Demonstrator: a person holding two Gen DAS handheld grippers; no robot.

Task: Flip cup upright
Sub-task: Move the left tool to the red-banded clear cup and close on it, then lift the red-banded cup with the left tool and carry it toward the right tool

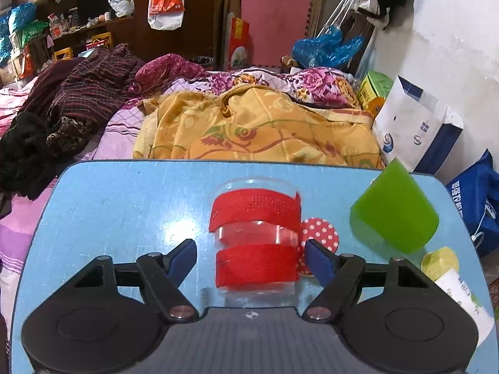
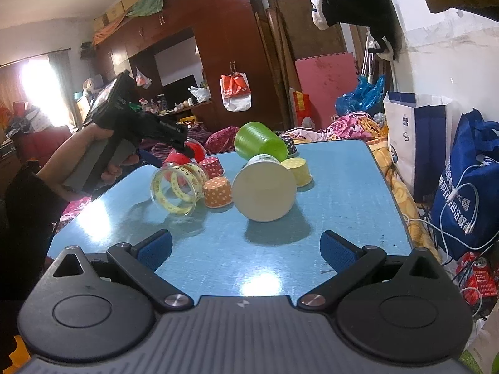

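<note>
Left gripper (image 1: 251, 257) sitting open around red-banded glass cup (image 1: 255, 237).
Right gripper (image 2: 246, 247) hanging open, empty; only its view is showing the white cup (image 2: 264, 191).

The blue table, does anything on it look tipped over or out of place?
Yes. Several cups lie on their sides on the blue table: the green cup, the white cup and the clear cup with yellow bands.
</note>
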